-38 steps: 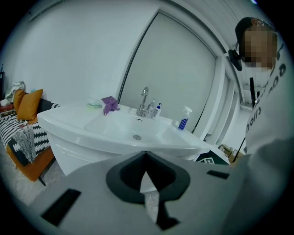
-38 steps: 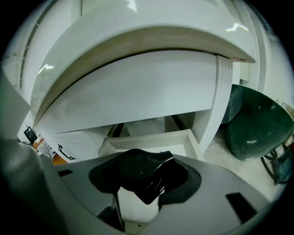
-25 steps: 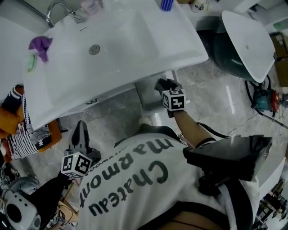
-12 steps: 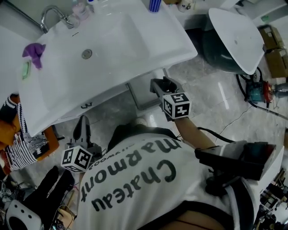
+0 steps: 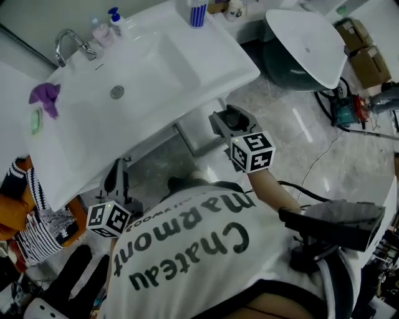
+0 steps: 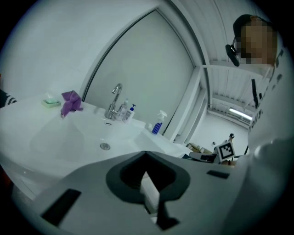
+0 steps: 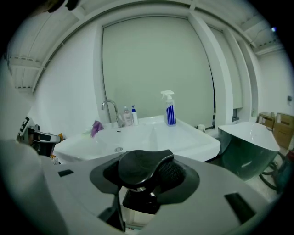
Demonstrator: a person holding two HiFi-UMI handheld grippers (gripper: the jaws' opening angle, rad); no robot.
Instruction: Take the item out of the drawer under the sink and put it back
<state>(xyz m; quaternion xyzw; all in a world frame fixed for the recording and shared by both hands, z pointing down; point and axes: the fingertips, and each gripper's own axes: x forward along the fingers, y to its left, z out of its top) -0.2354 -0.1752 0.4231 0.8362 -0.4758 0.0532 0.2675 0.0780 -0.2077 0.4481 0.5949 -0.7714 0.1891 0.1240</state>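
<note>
Fingers (image 5: pixel 219 123) on the right gripper (image 5: pixel 229 121) are closing round a black item (image 7: pixel 140 170), sink (image 5: pixel 156 81) ahead of them; left gripper (image 5: pixel 116 177) fingers pressed together, empty.

the sink (image 5: pixel 206 75) stands before the person, with its drain (image 5: pixel 116 92) in the bowl and the faucet (image 5: pixel 67 43) behind the bowl at the back rim. a pump bottle (image 5: pixel 115 19) stands just right of the faucet, and a spray bottle (image 5: pixel 197 11) further right on the back rim. a cloth (image 5: pixel 45 98) lies left of the faucet, a soap dish (image 5: pixel 35 120) beside it. the cabinet (image 5: pixel 198 134) sits under the sink. right of the sink stands a tub (image 5: pixel 305 43), with boxes (image 5: pixel 360 50) beyond it. the right gripper (image 5: pixel 229 119), jaws closing with the item (image 7: pixel 144 172) between them, is before the cabinet; the left gripper (image 5: pixel 116 177) is further left, below the sink's front rim.
</note>
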